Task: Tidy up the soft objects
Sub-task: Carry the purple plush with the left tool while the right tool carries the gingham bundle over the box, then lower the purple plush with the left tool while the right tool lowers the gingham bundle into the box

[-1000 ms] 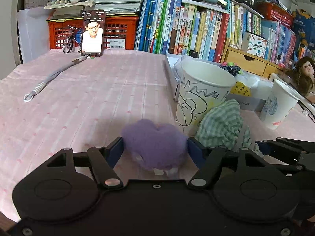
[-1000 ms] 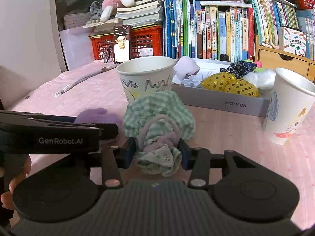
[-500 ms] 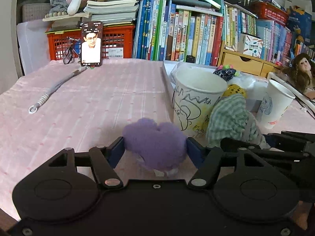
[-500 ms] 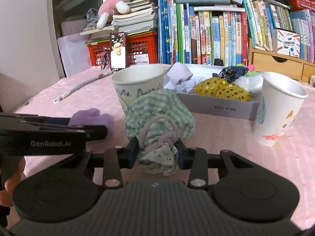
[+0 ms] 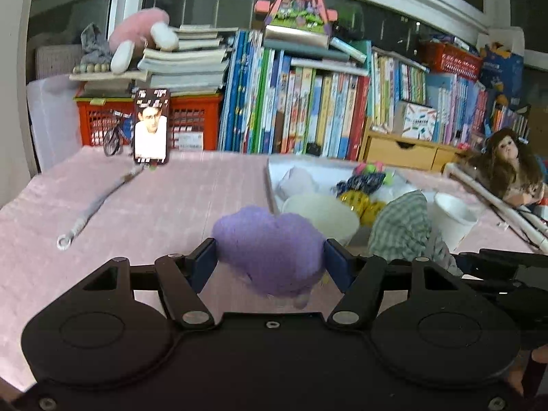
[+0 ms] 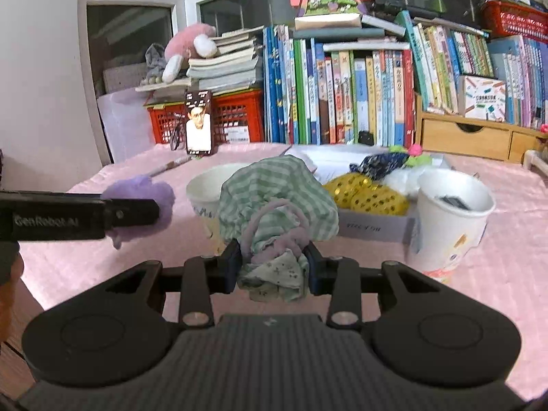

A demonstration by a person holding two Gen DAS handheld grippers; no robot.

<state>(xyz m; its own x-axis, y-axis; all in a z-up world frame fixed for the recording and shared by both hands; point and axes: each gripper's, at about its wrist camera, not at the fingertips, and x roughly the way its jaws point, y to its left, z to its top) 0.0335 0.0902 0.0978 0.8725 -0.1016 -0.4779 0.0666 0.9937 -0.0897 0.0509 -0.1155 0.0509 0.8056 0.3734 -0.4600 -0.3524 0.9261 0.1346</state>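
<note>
The left gripper [image 5: 270, 260] is closed on a purple fluffy heart [image 5: 270, 250], its two blue pads pressing the soft sides, and the heart is held above the pink tablecloth [image 5: 154, 205], just in front of a paper cup [image 5: 322, 215]. The right gripper [image 6: 273, 267] is closed more narrowly on a green checked cloth bundle [image 6: 274, 205], which has a purple band [image 6: 274, 236] around its lower part; the bundle hangs in front of the same cup [image 6: 205, 188]. Inside this cup I cannot see anything, because the heart and the bundle hide part of it. A second paper cup [image 6: 452, 212] stands to the right on the tablecloth [image 6: 496, 267], and the right view shows a small dark thing [image 6: 452, 202] inside it near the rim; in the left view this cup [image 5: 452, 219] is seen only from the side and its inside is not clear. Behind the cups is a flat white box [image 6: 373, 227], which holds a yellow dotted thing [image 6: 366, 195], a dark blue patterned cloth [image 6: 380, 162], something white and fluffy [image 6: 404, 178] and a bit of pink and green. The left view shows also a pale crumpled thing [image 5: 294, 181] in the box [image 5: 270, 188], a grey cord [image 5: 92, 209] on the cloth and a doll [image 5: 503, 164] at the far right. The right view shows the left gripper from the side.
</note>
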